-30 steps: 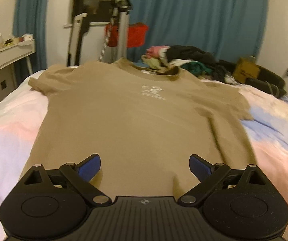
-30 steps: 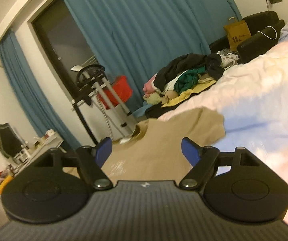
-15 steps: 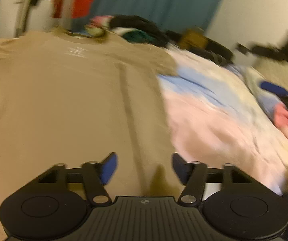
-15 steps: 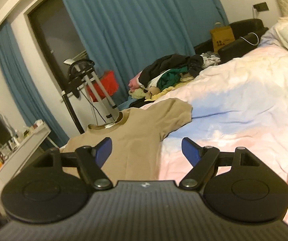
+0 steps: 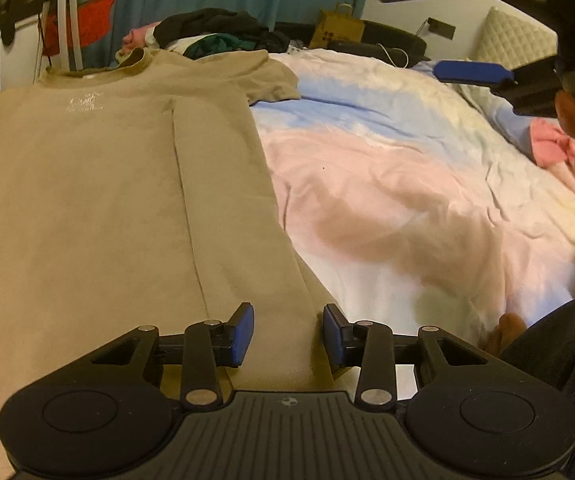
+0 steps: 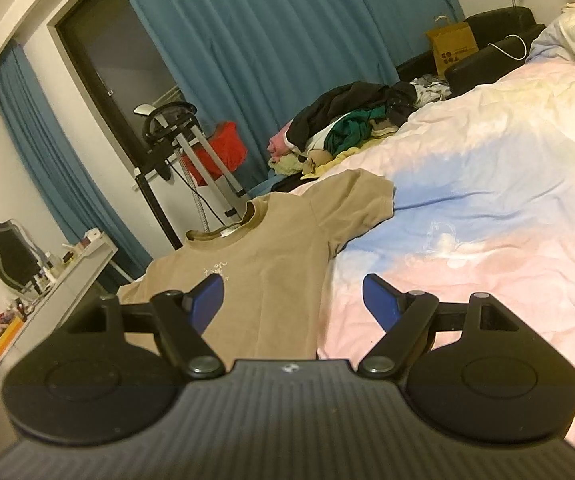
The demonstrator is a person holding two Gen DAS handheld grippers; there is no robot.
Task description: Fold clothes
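Tan T-shirt (image 5: 107, 200) spread flat, front up, on the pastel duvet (image 5: 387, 184), collar toward the far edge of the bed and hem toward the viewer; a small pale print sits below the collar and one lengthwise crease runs down the body. Both short sleeves appear to lie extended, the one nearer the open duvet plainly so. No fold is visible, so the task is judged to be at its very start: sleeves, sides and the crosswise fold all remain to be done. Left gripper (image 5: 288, 334) low over the hem corner nearest the bare duvet, its blue pads parted and straddling the side edge of the cloth, nothing pinched between them. Right gripper (image 6: 292, 302) raised well above the bed, jaws spread wide and empty, aimed toward the shirt's extended sleeve. Beyond the collar, a heap of unsorted clothes (image 6: 347, 124) presumably awaits the same treatment; behind it, blue curtains (image 6: 287, 40) and a brown paper bag (image 6: 453, 48)
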